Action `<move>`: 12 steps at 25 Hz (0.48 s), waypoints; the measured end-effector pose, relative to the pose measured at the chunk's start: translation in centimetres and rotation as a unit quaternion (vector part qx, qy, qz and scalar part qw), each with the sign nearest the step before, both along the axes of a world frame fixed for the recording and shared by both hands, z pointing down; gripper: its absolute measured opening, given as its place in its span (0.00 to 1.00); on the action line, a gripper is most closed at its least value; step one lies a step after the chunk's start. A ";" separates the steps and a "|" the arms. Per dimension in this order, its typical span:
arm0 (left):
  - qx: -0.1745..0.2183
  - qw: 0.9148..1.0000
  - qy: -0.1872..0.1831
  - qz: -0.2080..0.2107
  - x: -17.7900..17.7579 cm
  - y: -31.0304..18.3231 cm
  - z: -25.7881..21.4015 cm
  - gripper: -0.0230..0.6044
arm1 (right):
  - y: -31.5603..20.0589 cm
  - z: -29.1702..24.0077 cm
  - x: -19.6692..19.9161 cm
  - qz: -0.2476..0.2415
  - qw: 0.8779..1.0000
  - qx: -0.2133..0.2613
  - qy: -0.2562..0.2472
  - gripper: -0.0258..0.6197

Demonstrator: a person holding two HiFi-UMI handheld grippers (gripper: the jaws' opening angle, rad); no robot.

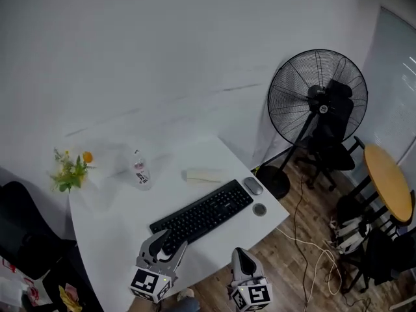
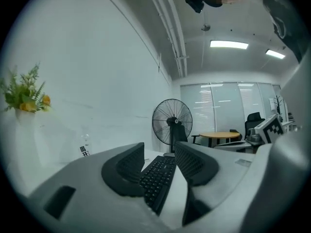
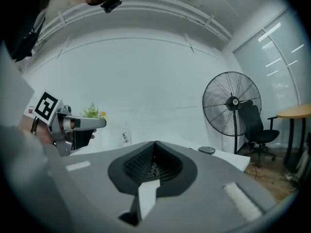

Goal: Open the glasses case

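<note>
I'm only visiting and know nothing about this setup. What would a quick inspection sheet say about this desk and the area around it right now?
Surface: white desk, no spills seen.
Job's things: glasses case lies behind the keyboard, apart from both tongs; it looks closed.
Clutter: mouse, small round item, bottle, flowers.
Grippers: left tongs open and empty, pointing along the keyboard; right tongs shut and empty, near the desk's front edge.
Cables: loose cables trail over the wooden floor.
Surroundings: standing fan, office chair, round table.
</note>
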State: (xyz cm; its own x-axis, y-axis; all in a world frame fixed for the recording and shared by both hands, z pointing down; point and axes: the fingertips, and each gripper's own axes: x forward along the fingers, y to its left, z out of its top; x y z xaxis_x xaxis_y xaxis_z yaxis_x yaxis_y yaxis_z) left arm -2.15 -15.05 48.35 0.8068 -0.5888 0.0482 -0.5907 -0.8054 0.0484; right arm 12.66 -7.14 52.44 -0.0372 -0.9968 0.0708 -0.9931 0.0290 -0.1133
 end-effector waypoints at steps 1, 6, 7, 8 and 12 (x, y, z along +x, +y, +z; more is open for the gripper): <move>-0.005 1.000 0.000 0.003 0.8 -1.0 0.1 0.35 | -1.6 -0.1 0.6 -0.002 1.000 0.000 -0.003 0.05; -0.019 1.000 -0.004 0.011 3.0 -4.5 0.1 0.35 | -7.9 -0.5 1.9 -0.018 1.000 -0.004 -0.010 0.05; -0.020 1.000 -0.005 0.010 3.2 -4.9 0.0 0.35 | -8.6 -0.6 1.8 -0.022 1.000 -0.004 -0.010 0.05; -0.021 1.000 -0.005 0.009 3.4 -5.3 -0.1 0.35 | -9.2 -0.7 1.8 -0.026 1.000 -0.005 -0.011 0.06; -0.028 1.000 -0.003 0.000 3.8 -6.3 -0.5 0.35 | -10.6 -1.6 1.9 -0.038 0.999 -0.008 -0.008 0.05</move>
